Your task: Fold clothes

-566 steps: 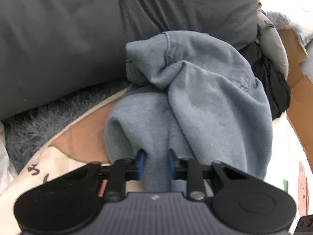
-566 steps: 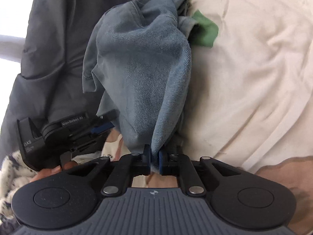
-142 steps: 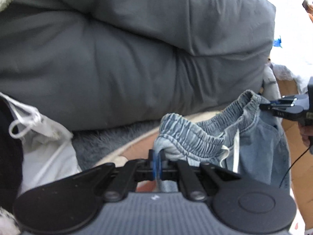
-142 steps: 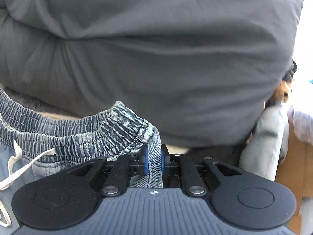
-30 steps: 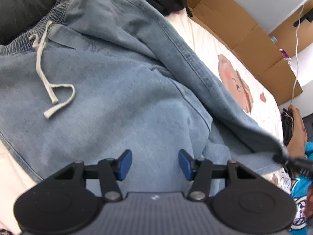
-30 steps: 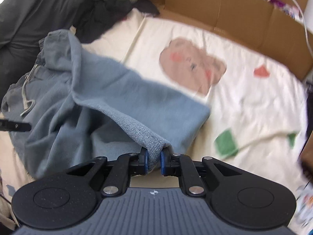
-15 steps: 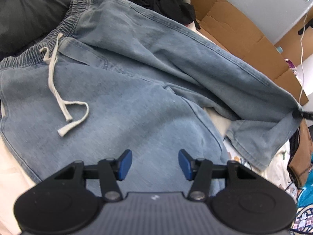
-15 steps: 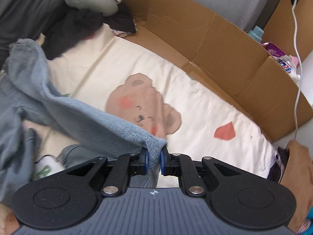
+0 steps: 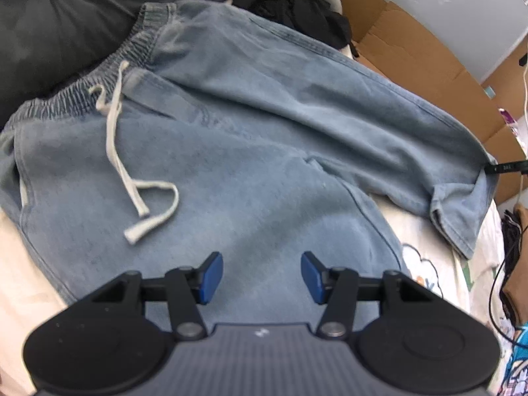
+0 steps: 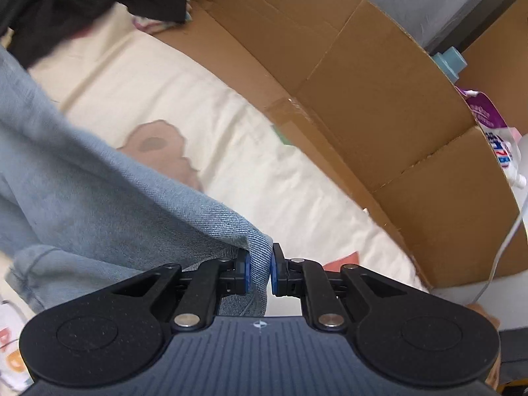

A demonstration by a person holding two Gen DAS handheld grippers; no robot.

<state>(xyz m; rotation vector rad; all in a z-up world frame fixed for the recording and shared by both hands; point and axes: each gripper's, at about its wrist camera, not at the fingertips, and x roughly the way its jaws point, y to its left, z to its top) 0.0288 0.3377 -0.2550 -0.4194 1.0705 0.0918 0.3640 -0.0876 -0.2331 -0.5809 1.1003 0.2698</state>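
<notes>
across the bear-print bedsheet [image 10: 250, 178] the denim pants [image 9: 264, 151] lay spread, drawstring [image 9: 132, 178] loose. my left gripper [image 9: 260, 277] hung released above them. my right gripper [image 10: 260, 269] was clenched on a leg hem. cardboard panels [image 10: 379, 99] walled the far side; a dark pillow [image 9: 66, 16] and black clothes [image 9: 297, 10] crowded the waistband. motion blur smeared the far leg.

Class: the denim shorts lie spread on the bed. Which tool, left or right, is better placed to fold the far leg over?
Probably the right tool: it is shut on the shorts at the far leg's hem. The left tool is open above the near leg, holding nothing.
</notes>
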